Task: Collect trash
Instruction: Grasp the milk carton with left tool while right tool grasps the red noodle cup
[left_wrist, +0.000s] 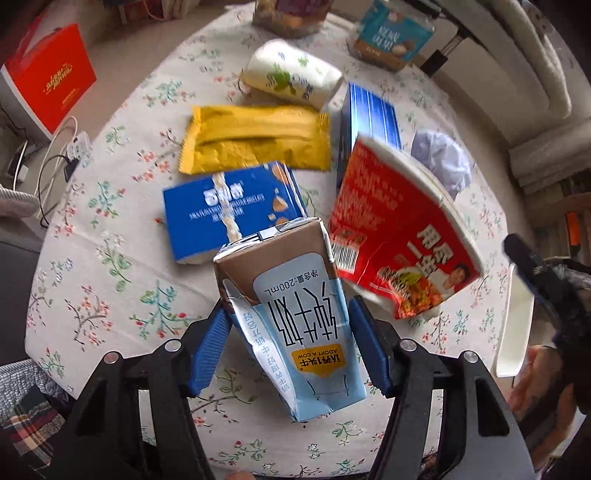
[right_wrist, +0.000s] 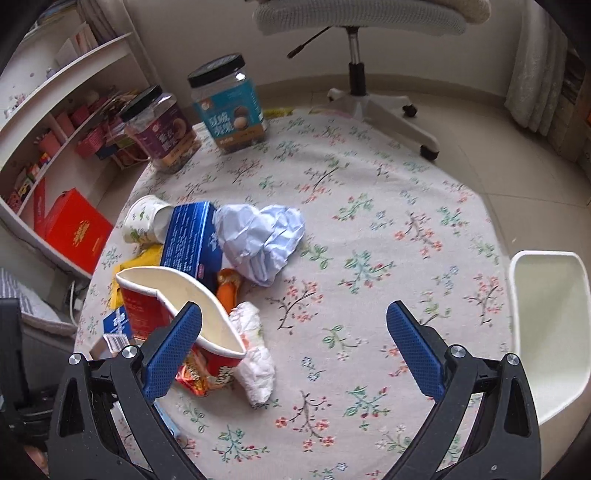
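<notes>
Milk carton (left_wrist: 295, 325) sits clamped in the left hand-held gripper (left_wrist: 291, 347), lower centre of frame. Right hand-held gripper (right_wrist: 295, 347) hangs wide and empty. Next up, probably dropping it in the white bin (right_wrist: 550, 332) at right.

I see two black-lidded snack jars, one teal-labelled (right_wrist: 232, 107) and one purple-labelled (right_wrist: 161, 129), standing side by side at the far edge of the floral tablecloth (right_wrist: 369, 229). Beyond them stands a swivel chair (right_wrist: 360, 48), with a shelf unit (right_wrist: 48, 122) and a red box (right_wrist: 75, 229) on the left.

Crumpled milk carton (left_wrist: 291, 321) between the left gripper (left_wrist: 291, 347) jaws, above the floral tablecloth (left_wrist: 110, 295).
</notes>
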